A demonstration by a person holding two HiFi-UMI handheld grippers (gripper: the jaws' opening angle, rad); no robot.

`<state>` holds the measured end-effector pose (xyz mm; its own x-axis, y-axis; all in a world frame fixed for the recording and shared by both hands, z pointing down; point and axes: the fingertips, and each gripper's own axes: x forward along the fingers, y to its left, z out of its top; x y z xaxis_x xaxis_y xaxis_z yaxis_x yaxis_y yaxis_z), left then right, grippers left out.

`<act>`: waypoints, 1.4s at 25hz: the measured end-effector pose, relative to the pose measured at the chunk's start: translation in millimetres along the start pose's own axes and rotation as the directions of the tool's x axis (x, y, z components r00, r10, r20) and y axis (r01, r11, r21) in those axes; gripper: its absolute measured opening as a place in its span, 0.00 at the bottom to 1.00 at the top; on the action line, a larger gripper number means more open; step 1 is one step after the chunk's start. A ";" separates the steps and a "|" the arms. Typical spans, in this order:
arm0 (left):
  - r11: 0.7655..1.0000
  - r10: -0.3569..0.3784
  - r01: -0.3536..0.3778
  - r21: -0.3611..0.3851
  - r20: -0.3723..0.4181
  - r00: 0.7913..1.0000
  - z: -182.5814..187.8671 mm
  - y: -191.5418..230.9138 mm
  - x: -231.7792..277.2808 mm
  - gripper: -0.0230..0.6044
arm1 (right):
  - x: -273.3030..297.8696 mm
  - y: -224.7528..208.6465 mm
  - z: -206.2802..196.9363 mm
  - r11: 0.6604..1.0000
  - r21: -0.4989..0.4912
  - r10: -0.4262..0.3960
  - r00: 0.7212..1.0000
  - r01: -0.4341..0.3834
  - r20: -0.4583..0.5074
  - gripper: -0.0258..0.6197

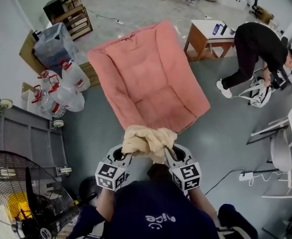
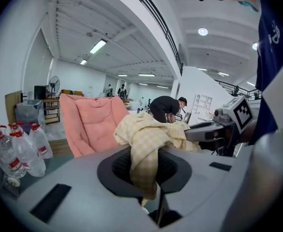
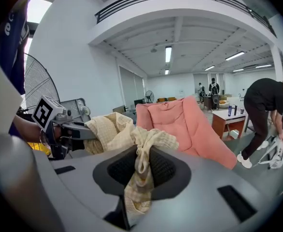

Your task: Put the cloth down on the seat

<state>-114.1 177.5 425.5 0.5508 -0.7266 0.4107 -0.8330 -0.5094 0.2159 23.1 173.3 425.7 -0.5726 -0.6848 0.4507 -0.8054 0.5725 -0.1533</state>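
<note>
While left gripper (image 1: 129, 157) and right gripper (image 1: 167, 156) are hovering side by side, yellow checked cloth (image 1: 148, 139) is hanging bunched between them at near edge of pink seat (image 1: 151, 78), not resting on cushion. Left jaws are pinching one fold of cloth; right jaws are pinching another, tail dangling below. Person in black (image 1: 258, 46) is bending over beside small table (image 1: 206, 29), well apart from seat.

One cloth (image 1: 147, 141), one pink seat (image 1: 151, 78), two tools in play: left hand-held gripper (image 1: 128, 157), right hand-held gripper (image 1: 168, 157). One floor fan (image 1: 21, 198), one person bending (image 1: 260, 46), one wooden table (image 1: 206, 31).
</note>
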 end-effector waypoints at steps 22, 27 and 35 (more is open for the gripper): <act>0.997 0.075 -0.076 0.022 0.062 0.995 111.7 37.0 142.4 0.13 | 92.3 -142.4 97.9 0.995 -0.008 0.102 0.993 -0.102 0.064 0.17; 0.999 0.004 -0.010 0.047 0.128 0.992 149.9 46.8 140.2 0.13 | 92.8 -143.5 135.6 0.999 -0.006 0.045 0.988 -0.045 0.151 0.17; 0.991 -0.094 0.069 0.114 0.229 0.969 218.0 57.0 147.3 0.13 | 90.9 -145.3 185.8 1.000 -0.012 -0.023 0.967 0.027 0.252 0.17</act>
<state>-69.1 -59.0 305.2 0.6238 -0.7617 0.1751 -0.7815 -0.6075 0.1418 59.6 -55.9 325.6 -0.5738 -0.7895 0.2176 -0.8188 0.5591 -0.1305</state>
